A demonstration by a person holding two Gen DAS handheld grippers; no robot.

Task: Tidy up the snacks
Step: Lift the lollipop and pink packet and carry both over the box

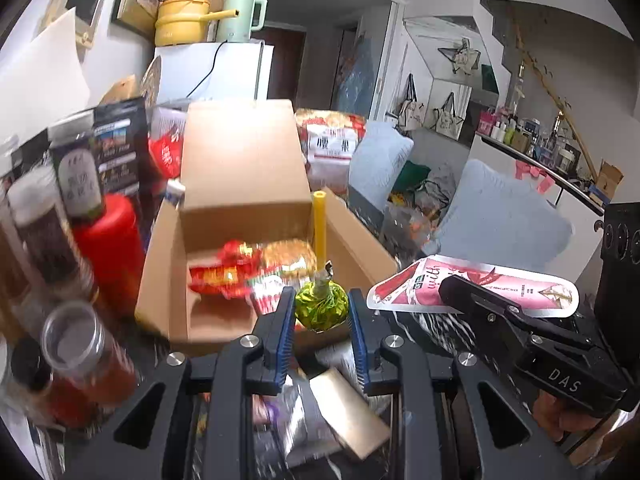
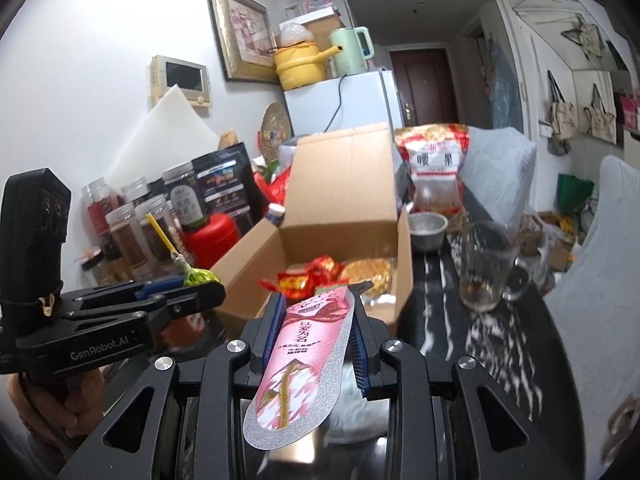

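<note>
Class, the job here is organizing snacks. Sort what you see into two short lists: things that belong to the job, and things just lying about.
Belongs to the job:
- green lollipop, in left gripper
- pink packet, in right gripper
- cardboard box
- red and gold snacks inside it

Just lying about:
- glass mug
- metal bowl
- yellow pot

Lived-in home, small apartment room, white fridge (image 2: 340, 100) at the far wall with a yellow pot (image 2: 298, 64) and green kettle (image 2: 352, 50) on top, framed picture (image 2: 242, 34) on the left wall, brown entry door (image 2: 424, 80) far back, tote bags (image 2: 564, 116) hanging right, cushioned seats (image 1: 496, 216)
</note>
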